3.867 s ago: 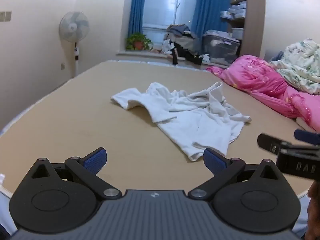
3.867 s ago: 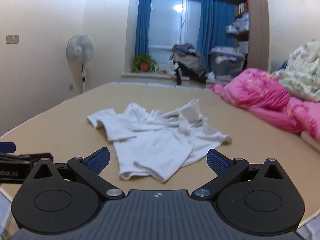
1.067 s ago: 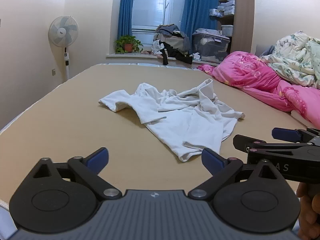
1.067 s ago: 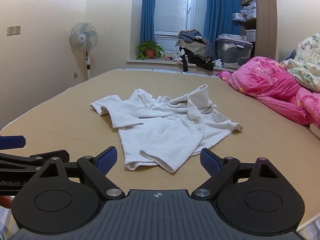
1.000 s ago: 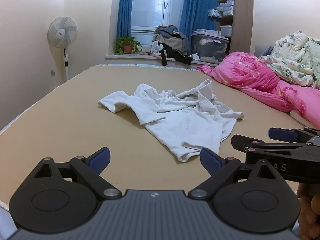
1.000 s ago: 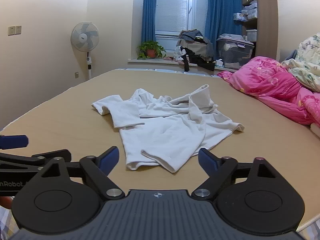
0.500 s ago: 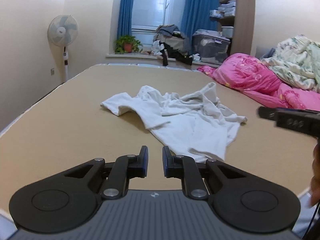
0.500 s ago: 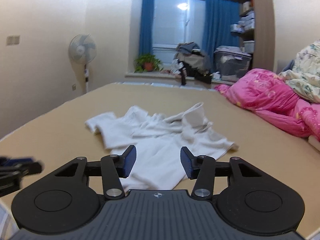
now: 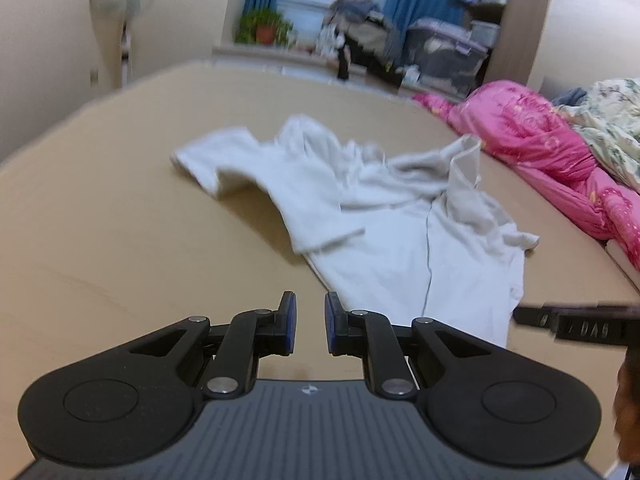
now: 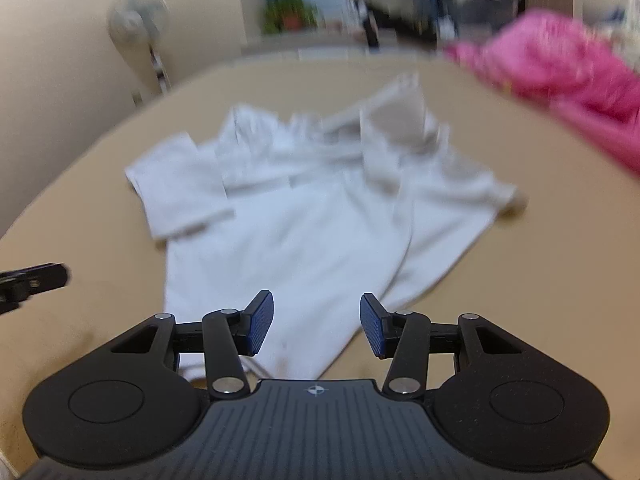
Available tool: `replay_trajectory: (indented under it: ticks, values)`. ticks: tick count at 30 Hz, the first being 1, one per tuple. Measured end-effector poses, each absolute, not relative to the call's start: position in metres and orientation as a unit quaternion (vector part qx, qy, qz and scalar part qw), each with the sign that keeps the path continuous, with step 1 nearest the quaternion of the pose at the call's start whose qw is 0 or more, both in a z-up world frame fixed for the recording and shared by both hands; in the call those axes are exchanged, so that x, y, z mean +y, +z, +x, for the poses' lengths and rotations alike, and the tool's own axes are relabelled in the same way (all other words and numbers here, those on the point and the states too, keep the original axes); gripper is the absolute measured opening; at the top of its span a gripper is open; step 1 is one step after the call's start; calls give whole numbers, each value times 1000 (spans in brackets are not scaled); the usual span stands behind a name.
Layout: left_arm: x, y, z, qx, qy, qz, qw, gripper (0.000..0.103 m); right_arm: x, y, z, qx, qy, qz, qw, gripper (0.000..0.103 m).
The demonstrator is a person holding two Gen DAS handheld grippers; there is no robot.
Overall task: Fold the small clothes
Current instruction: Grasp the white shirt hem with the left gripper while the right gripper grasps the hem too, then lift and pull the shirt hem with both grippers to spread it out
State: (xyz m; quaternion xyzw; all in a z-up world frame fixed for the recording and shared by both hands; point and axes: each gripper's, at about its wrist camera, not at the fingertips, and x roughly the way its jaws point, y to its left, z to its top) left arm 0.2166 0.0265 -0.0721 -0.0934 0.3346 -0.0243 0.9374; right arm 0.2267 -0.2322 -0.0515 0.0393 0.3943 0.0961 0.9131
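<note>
A crumpled white small T-shirt point(image 9: 384, 216) lies on the tan bed surface point(image 9: 120, 240); it also shows in the right wrist view point(image 10: 312, 224), blurred. My left gripper point(image 9: 307, 328) hangs just short of the shirt's near hem, its blue pads a narrow gap apart, holding nothing. My right gripper point(image 10: 317, 326) hovers over the shirt's near hem with its pads partly open and empty. The right gripper's tip shows at the right edge of the left wrist view point(image 9: 576, 326); the left gripper's tip shows at the left edge of the right wrist view point(image 10: 32, 280).
A pink quilt point(image 9: 560, 152) and a floral blanket point(image 9: 608, 120) lie along the bed's right side. A standing fan point(image 9: 120, 20) is at the far left. A window sill with a plant point(image 9: 264, 28), clothes and storage boxes point(image 9: 448, 56) lies beyond the bed.
Both grippers have moved forward and down toward the shirt's near hem. Both closed from wide open about a second ago; the right has since reopened a little.
</note>
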Motion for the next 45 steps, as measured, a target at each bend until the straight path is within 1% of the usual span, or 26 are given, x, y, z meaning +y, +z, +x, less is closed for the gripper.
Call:
replay_trajectory:
  ticks: [2, 4, 7, 8, 9, 10, 11, 12, 13, 14, 15, 16, 17, 18, 21, 24, 30, 35, 38, 40, 42, 45]
  values:
    - [19, -87, 234, 344, -19, -107, 933, 16, -226, -62, 236, 414, 95, 44, 904, 50]
    - [11, -100, 245, 349, -16, -123, 929, 19, -220, -71, 241, 428, 87, 36, 899, 50]
    - [1, -117, 256, 367, -9, -158, 917, 27, -219, -80, 247, 449, 73, 38, 890, 50]
    - [-3, -121, 259, 370, -8, -166, 914, 32, -221, -81, 249, 453, 77, 46, 887, 50]
    - [-7, -124, 260, 367, -5, -169, 915, 39, -221, -82, 251, 456, 81, 52, 885, 49]
    - [-13, -125, 260, 361, -3, -166, 918, 43, -220, -84, 252, 458, 81, 54, 884, 47]
    - [-19, -125, 261, 357, -4, -161, 920, 48, -220, -84, 253, 459, 80, 52, 883, 42]
    - [-25, -125, 261, 355, -5, -151, 923, 48, -218, -85, 254, 458, 79, 47, 884, 35]
    - [-30, -125, 262, 354, -9, -145, 924, 48, -217, -85, 252, 452, 74, 41, 888, 29]
    - [-36, -126, 263, 356, -13, -138, 924, 44, -217, -83, 253, 448, 70, 40, 890, 14]
    - [-41, -126, 263, 357, -16, -126, 925, 25, -218, -81, 252, 443, 65, 41, 893, 7]
    - [-46, -125, 264, 358, -18, -112, 927, 16, -221, -78, 251, 438, 65, 46, 896, 5]
    - [-47, -125, 265, 361, -23, -107, 926, 9, -224, -75, 250, 431, 64, 53, 899, 4]
    - [-46, -123, 265, 362, -26, -108, 925, 7, -226, -71, 247, 418, 60, 53, 905, 4]
    - [-39, -109, 256, 353, -38, -94, 930, 5, -227, -51, 233, 370, 53, 21, 927, 3]
    - [-27, -85, 238, 337, -56, -49, 938, 5, -233, -26, 220, 335, 60, 8, 940, 3]
    - [41, -46, 197, 348, -75, 22, 934, 5, -255, 10, 204, 313, 58, -6, 948, 3]
    - [111, -19, 147, 365, -103, 53, 924, 5, -288, 36, 187, 297, 50, 2, 954, 3]
    - [149, -16, 113, 370, -112, 54, 921, 5, -316, 49, 182, 291, 33, -1, 956, 3]
    - [175, -25, 92, 375, -115, 33, 919, 5, -331, 53, 184, 290, 18, -14, 957, 3]
    - [194, -40, 76, 392, -117, 22, 912, 5, -342, 50, 189, 295, 2, -21, 955, 3]
    - [212, -39, 53, 381, -147, 28, 913, 5, -347, 40, 198, 300, -16, -18, 953, 3]
